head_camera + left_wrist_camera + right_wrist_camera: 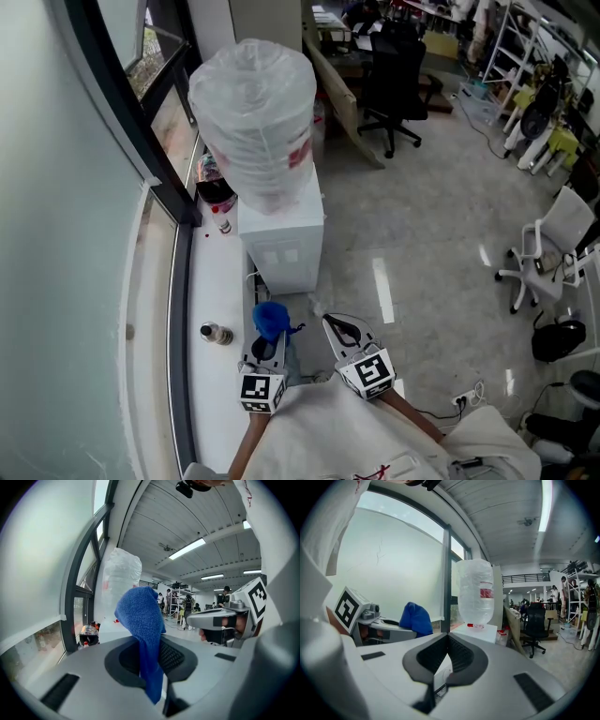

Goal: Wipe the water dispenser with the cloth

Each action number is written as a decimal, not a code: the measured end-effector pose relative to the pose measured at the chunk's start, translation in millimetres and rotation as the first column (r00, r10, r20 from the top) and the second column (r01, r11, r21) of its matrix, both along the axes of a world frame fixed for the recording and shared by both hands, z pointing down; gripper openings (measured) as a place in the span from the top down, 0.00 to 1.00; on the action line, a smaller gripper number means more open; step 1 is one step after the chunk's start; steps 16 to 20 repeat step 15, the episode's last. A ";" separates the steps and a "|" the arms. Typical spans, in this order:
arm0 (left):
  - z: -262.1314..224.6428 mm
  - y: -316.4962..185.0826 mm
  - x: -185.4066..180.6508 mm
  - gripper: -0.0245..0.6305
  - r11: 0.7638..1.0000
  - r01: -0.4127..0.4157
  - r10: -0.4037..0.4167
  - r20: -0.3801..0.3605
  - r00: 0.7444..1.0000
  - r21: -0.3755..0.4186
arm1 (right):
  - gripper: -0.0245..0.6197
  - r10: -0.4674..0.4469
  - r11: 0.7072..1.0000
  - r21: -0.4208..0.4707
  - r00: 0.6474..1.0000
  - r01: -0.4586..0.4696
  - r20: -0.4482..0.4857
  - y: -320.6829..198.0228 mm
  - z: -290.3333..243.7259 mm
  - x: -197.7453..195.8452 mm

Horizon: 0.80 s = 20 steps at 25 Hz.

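Observation:
The white water dispenser (281,246) stands against the window ledge, with a large plastic-wrapped bottle (253,117) upside down on top. My left gripper (265,349) is just in front of it, shut on a blue cloth (271,319) that sticks up from its jaws. In the left gripper view the cloth (140,616) hangs between the left gripper (151,641) jaws, and the bottle (121,581) shows behind. My right gripper (337,328) is beside it on the right, jaws closed on nothing. In the right gripper view the right gripper (448,637) points at the dispenser (477,632) and bottle (475,592).
A white window ledge (211,291) runs along the left, with a small bottle (216,333) and a dark helmet (216,190) on it. A wooden board (342,94) leans behind the dispenser. A black office chair (394,75) and a white chair (553,244) stand on the floor to the right.

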<state>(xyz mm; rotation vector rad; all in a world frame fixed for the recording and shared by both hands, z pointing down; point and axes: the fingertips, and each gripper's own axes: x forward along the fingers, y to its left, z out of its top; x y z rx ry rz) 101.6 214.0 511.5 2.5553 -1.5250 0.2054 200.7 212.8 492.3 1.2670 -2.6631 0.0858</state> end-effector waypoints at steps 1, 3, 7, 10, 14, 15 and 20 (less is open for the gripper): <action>-0.2 2.3 1.1 0.87 1.000 0.001 -0.001 0.000 1.000 0.002 | 0.94 0.001 1.000 0.001 1.000 -0.001 -0.002 2.1 0.1 1.6; -0.8 6.5 2.1 0.87 1.000 0.004 -0.004 0.003 1.000 0.004 | 0.94 0.000 1.000 -0.001 1.000 0.000 -0.007 6.7 1.1 3.6; -1.0 9.0 -2.3 0.87 1.000 0.012 -0.012 0.012 1.000 0.007 | 0.94 0.002 1.000 0.004 1.000 -0.002 -0.005 11.2 0.6 1.4; -1.1 9.9 -0.4 0.87 1.000 0.009 -0.009 0.012 1.000 0.009 | 0.94 0.005 1.000 0.006 1.000 -0.005 -0.004 12.7 0.5 3.4; 4.0 8.5 1.8 0.87 1.000 0.003 -0.003 0.015 1.000 0.008 | 0.94 0.004 1.000 0.003 1.000 -0.004 -0.006 11.1 5.7 3.6; 5.3 7.7 1.8 0.87 1.000 0.002 -0.002 0.015 1.000 0.008 | 0.94 0.003 1.000 0.002 1.000 -0.003 -0.007 10.3 7.0 3.2; 5.3 7.7 1.8 0.87 1.000 0.002 -0.002 0.015 1.000 0.008 | 0.94 0.003 1.000 0.002 1.000 -0.003 -0.007 10.3 7.0 3.2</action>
